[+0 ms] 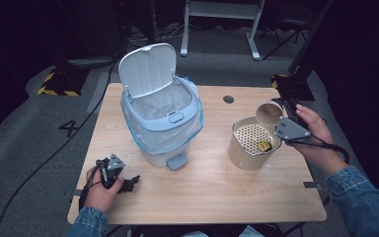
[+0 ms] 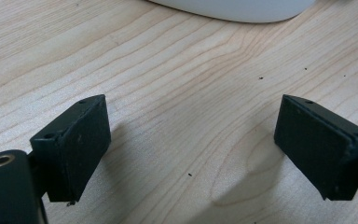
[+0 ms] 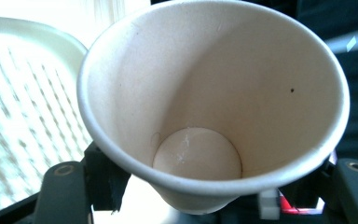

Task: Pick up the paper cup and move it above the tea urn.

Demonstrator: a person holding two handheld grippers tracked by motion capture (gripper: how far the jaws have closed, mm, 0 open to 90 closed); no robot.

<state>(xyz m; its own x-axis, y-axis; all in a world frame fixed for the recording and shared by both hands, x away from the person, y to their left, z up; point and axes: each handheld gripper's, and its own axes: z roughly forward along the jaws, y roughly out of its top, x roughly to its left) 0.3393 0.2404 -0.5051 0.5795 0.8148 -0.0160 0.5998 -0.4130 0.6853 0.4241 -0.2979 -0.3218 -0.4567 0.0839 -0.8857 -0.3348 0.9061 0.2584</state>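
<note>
My right gripper (image 1: 278, 120) is shut on a paper cup (image 1: 269, 113), held tilted over the far right rim of a beige strainer bucket (image 1: 244, 154). In the right gripper view the paper cup (image 3: 214, 102) faces the camera with an empty inside, and the jaws press its lower wall from both sides. A small yellow object (image 1: 262, 145) lies on the bucket's perforated insert. My left gripper (image 1: 134, 181) rests low on the table near the front left, open, and its black pads (image 2: 74, 140) stand wide apart over bare wood.
A pale blue pedal bin (image 1: 163, 118) with a plastic liner stands at the table's middle, its lid (image 1: 147, 69) raised. Its white base (image 2: 233, 7) lies just beyond my left gripper. The wooden table (image 1: 212, 182) has a cable hole (image 1: 228, 99) at the back.
</note>
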